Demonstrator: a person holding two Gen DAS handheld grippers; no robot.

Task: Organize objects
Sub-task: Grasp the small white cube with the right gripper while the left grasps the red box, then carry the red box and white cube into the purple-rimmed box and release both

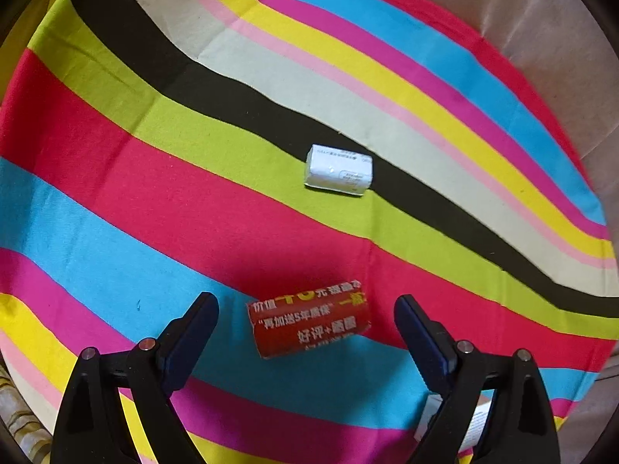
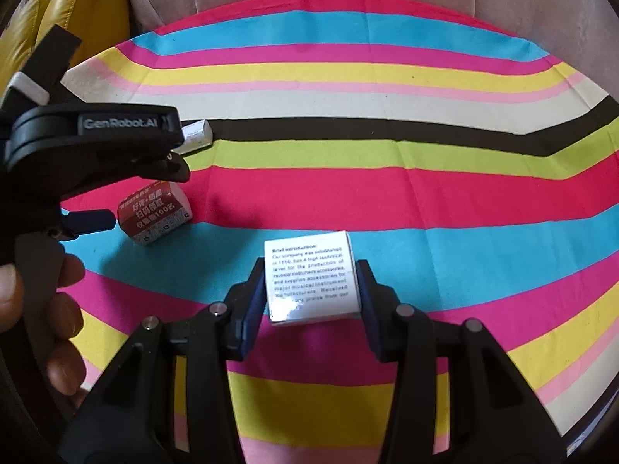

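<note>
Right gripper [image 2: 311, 286] had the white printed box [image 2: 309, 278] clamped, ready to move. Left gripper [image 1: 305, 317] hung released around the red box [image 1: 307, 319], near the striped cloth [image 1: 154, 201], lining up its grab.

Bright, saturated; fisheye-warped, dark edges

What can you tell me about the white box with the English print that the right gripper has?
The white box is a small carton, cardboard by the look of it, with a glossy face carrying black English text that begins "Brief introduction" and mentions musical instrument accessories. The right gripper is shut on it, dark blue pads pressed against its left and right sides. It sits squarely between the fingers, printed face toward the camera, above the striped cloth. Whether its underside touches the cloth cannot be told.
</note>
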